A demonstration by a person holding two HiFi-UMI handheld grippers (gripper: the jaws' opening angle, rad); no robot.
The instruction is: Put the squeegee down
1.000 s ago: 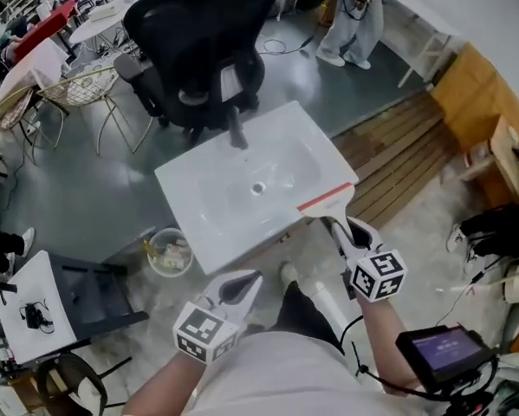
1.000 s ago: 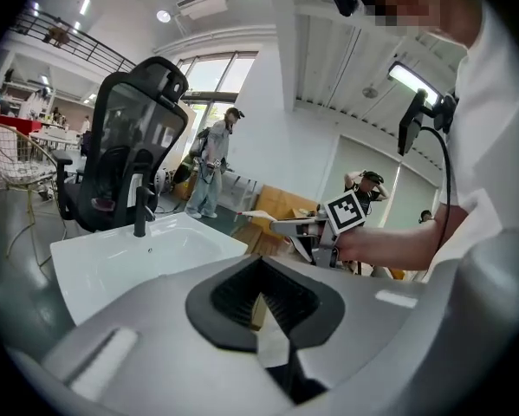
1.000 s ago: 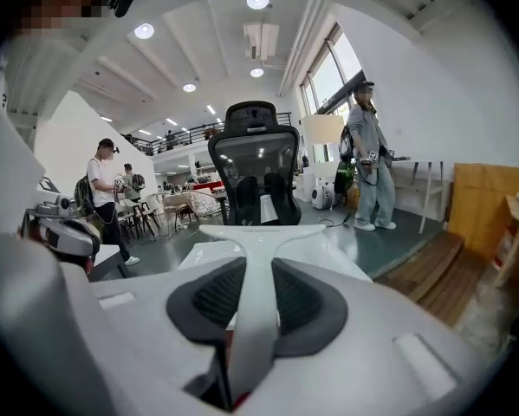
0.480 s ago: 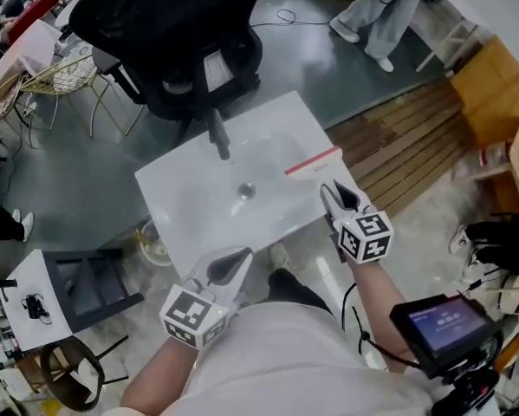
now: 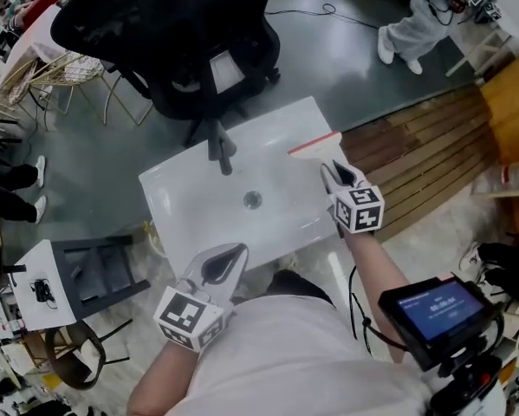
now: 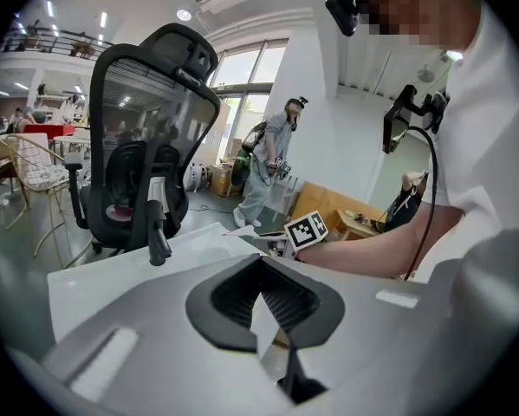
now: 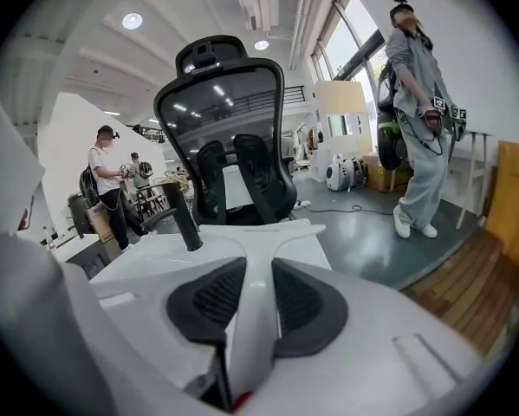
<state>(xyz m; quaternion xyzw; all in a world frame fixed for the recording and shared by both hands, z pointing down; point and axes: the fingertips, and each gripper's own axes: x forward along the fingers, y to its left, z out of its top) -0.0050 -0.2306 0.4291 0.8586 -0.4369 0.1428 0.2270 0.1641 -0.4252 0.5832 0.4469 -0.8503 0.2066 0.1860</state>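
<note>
1. The squeegee (image 5: 320, 150) was white, with a slim straight handle that widened into a flat T-shaped head. A thin red blade ran along the head's far edge. In the right gripper view a small red spot also showed at the handle's near end.
2. The right gripper (image 5: 337, 173) was clamped on that handle, with both dark ribbed pads pressed against its sides.
3. The squeegee's head lay at the far right corner of the sink (image 5: 177, 189), with the handle pointing back along the sink's right edge. I could not tell whether the head touched the rim.
4. The left gripper (image 5: 238, 251) was at the sink's near edge, towards its left corner. Its jaw tips were together and nothing was between them.
5. Counted, there were:
   - one squeegee
   - one white rectangular sink
   - one black faucet (image 5: 218, 148) at the sink's far edge
   - one round drain (image 5: 253, 200) in the middle of the basin
   - two grippers
   - two marker cubes (image 5: 360, 210), one on each gripper
   - one black office chair (image 5: 168, 24) beyond the sink's far edge
6. The cubes carried only black-and-white square patterns.
7. A small screen (image 5: 436, 307) by the person's right arm showed lit lines of text on a blue ground, too small to read.
</note>
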